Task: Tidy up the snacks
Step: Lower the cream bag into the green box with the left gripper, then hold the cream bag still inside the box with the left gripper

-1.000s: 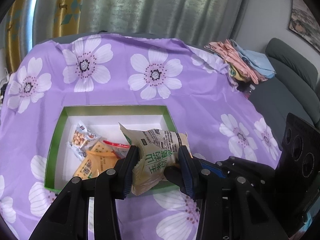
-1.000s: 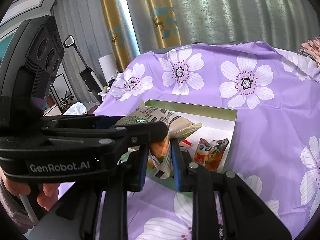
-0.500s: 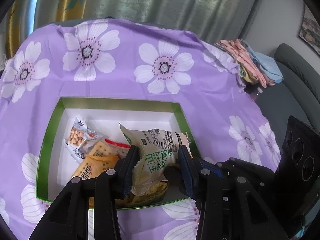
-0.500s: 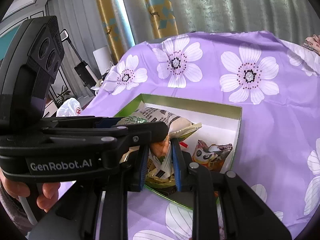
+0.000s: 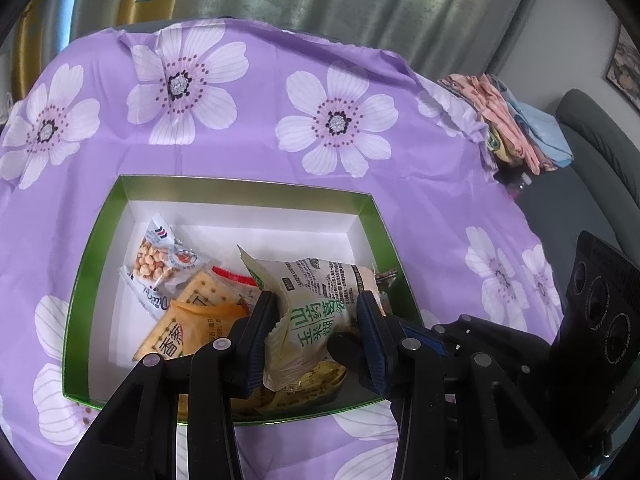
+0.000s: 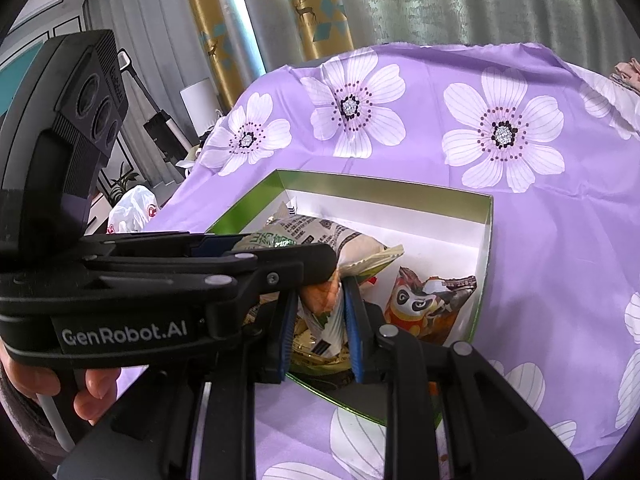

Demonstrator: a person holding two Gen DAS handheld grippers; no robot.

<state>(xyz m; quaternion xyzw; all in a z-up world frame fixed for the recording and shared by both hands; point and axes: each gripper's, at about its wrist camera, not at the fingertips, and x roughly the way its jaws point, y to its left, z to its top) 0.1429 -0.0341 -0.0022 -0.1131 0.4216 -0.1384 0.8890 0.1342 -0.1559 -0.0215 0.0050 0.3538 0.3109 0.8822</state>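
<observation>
While the left gripper [image 5: 316, 320] is clamped on a cream packet [image 5: 316, 300] with green lettering, the packet is held up over the near right part of the box [image 5: 248, 186]. Both pads are pressed into the packet's sides, and its top corner is seen jutting up toward 11 o'clock. In the right wrist view the same packet [image 6: 320, 236] is seen lying across the left gripper's fingers, while the right gripper [image 6: 318, 320] is closed on another wrapper [image 6: 326, 320], white and orange with a barcode, held low at the box's near edge [image 6: 340, 400]. Under the grippers more packets are glimpsed, too hidden to be told apart.

Further out in the left view, a cracker packet [image 5: 188, 320] is seen at 9 o'clock of the gripper, on the box floor, and a peanut packet [image 5: 160, 260] lies beyond it at 10 o'clock, overlapped by the crackers. A panda packet [image 6: 428, 304] is seen at 3 o'clock of the right gripper, near the right wall. The box is set on a purple flowered cloth [image 5: 260, 92]. Folded clothes [image 5: 516, 120] are piled at 2 o'clock, well apart from the box.
</observation>
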